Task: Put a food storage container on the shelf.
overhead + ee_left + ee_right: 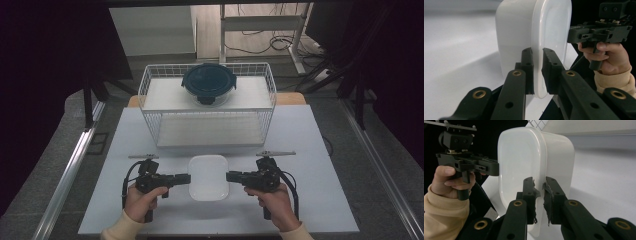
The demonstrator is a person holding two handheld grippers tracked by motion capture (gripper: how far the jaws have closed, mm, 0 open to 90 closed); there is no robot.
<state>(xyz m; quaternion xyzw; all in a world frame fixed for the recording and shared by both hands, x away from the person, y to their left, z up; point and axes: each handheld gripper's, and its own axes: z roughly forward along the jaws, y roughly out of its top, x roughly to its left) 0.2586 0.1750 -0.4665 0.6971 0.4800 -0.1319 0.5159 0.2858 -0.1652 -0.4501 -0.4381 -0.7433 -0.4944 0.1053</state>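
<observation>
A white rounded-rectangular container (209, 177) with a flat lid is held between my two grippers at the near middle of the table. My left gripper (189, 178) is shut on the rim of its left side. The left gripper view shows the two pads pinching the thin rim of the container (516, 32), with my left gripper (537, 53) pointing straight at it. My right gripper (228, 176) is shut on the rim of the opposite side. Seen in the right gripper view, my right gripper (539, 182) clamps the edge of the container (519, 157) between worn pads.
A white wire basket (150, 90) stands at the back of the pale table (300, 150). On its upper shelf sits a round glass container with a dark blue clip lid (209, 82). Metal rails run along both sides of the table.
</observation>
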